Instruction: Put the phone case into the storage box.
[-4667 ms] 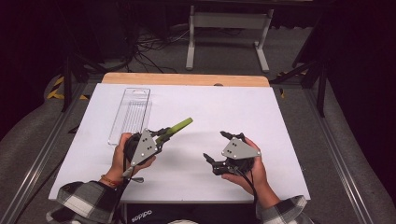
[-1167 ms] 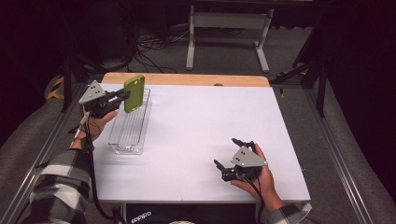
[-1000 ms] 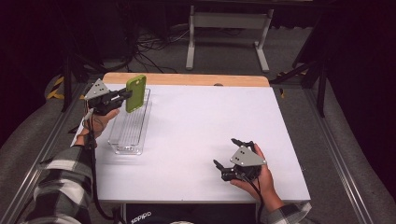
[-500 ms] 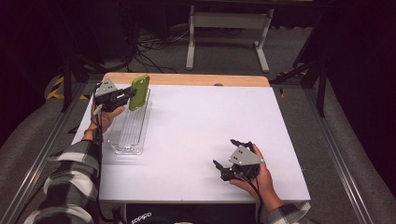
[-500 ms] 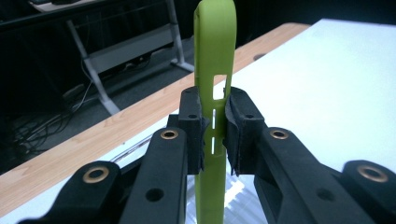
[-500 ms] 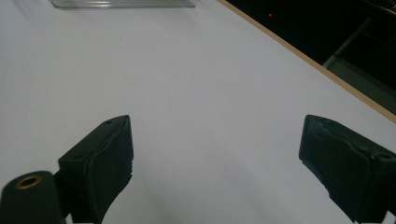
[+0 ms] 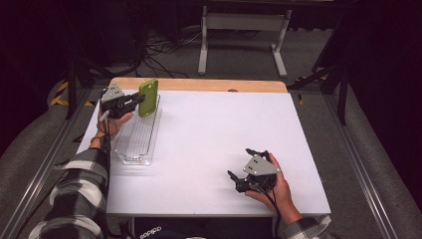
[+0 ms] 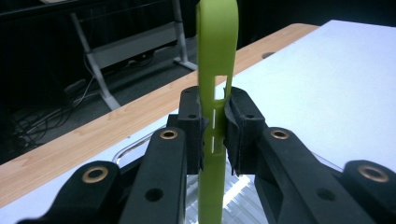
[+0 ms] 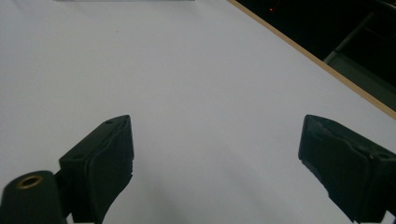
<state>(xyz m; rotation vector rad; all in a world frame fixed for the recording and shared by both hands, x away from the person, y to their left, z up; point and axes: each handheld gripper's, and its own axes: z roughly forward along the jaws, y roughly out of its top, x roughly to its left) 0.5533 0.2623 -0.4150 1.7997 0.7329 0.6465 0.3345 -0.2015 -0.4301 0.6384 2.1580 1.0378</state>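
Left gripper (image 7: 133, 101) pinches a flat, glossy green case (image 7: 148, 97) upright above the clear ribbed tray (image 7: 138, 142). Right gripper (image 7: 245, 164) rests wide open, empty

Black grippers (image 7: 137, 101) — brass-ringed holes, grey three-cornered plates, black cables — plaid flannel sleeves (image 7: 79, 191).

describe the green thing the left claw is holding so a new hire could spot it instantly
Start at the white table and go to its far left corner, where a clear plastic tray lies. Above the tray's far end, the left claw pinches a flat phone case held upright on edge. It is lime green, the table's only bright colour.
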